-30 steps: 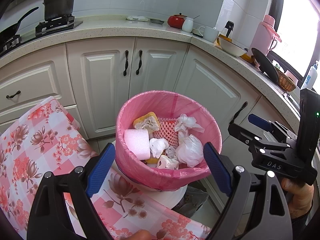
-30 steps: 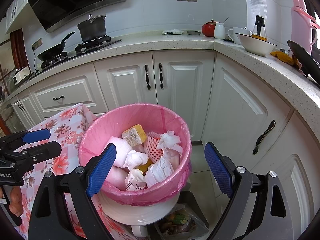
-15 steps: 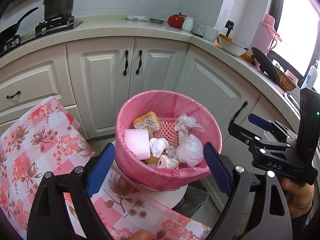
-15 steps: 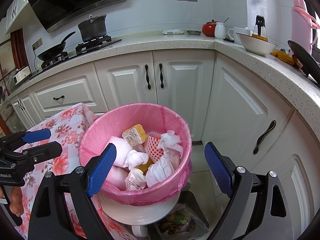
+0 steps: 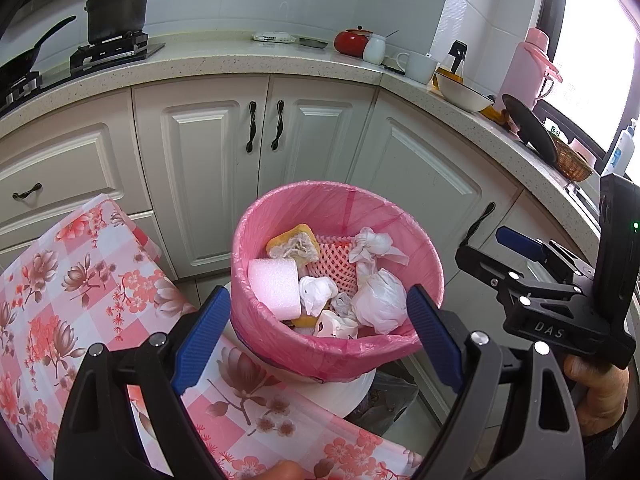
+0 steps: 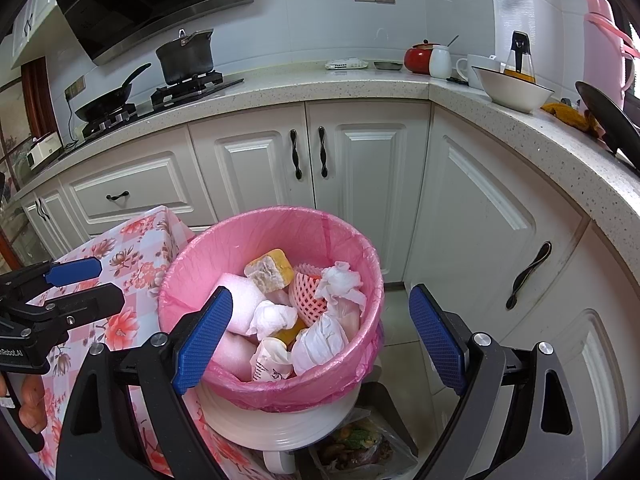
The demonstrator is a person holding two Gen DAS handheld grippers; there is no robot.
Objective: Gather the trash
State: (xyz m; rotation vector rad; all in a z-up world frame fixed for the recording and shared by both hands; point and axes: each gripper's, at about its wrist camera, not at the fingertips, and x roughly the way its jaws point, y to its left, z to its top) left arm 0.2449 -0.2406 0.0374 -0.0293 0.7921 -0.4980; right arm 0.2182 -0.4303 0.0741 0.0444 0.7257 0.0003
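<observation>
A white trash bin with a pink liner (image 5: 332,208) (image 6: 280,228) stands at the table's corner. It holds trash: a pink foam block (image 5: 274,286), a yellow sponge (image 5: 294,242), red foam netting (image 5: 334,258) and crumpled white tissues (image 5: 378,300). My left gripper (image 5: 316,336) is open and empty, its blue fingers on either side of the bin's near rim. My right gripper (image 6: 318,338) is also open and empty, over the bin's near rim. Each gripper shows in the other's view: the right one (image 5: 516,248) and the left one (image 6: 76,276).
A table with a pink floral cloth (image 5: 60,280) is at the left. White cabinets (image 5: 224,152) and a speckled counter (image 6: 520,128) wrap around behind and right. A bag of scraps (image 6: 360,444) lies on the floor under the bin.
</observation>
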